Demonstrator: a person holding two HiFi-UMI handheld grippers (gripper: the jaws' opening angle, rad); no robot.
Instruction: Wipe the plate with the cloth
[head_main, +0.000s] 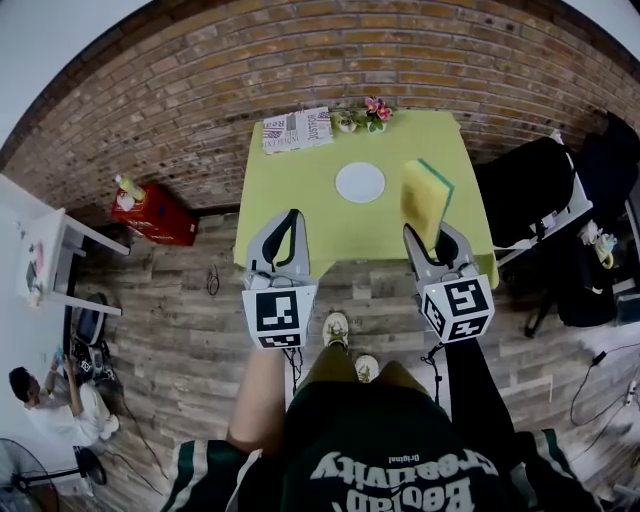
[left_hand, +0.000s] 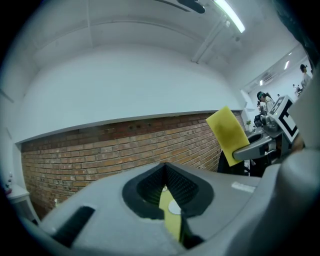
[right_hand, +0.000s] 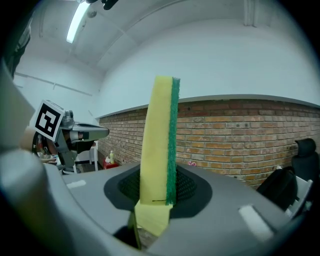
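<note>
Head view shows a white plate lying on the yellow-green desk, its face bare, well apart from both tools. At the far edge of the desk a small pot of flowers is set just beside a folded newspaper. On the floor to the left a red box is seen with a bottle standing on it.

The left tongs are held over the near edge of the desk. In the left gripper view they are drawn together to a thin slit, with no object gripped between them.

The right tongs are clamped on the lower end of a yellow sponge. In the right gripper view the sponge stands upright out of the tongs, its green scouring layer along the right side.
</note>
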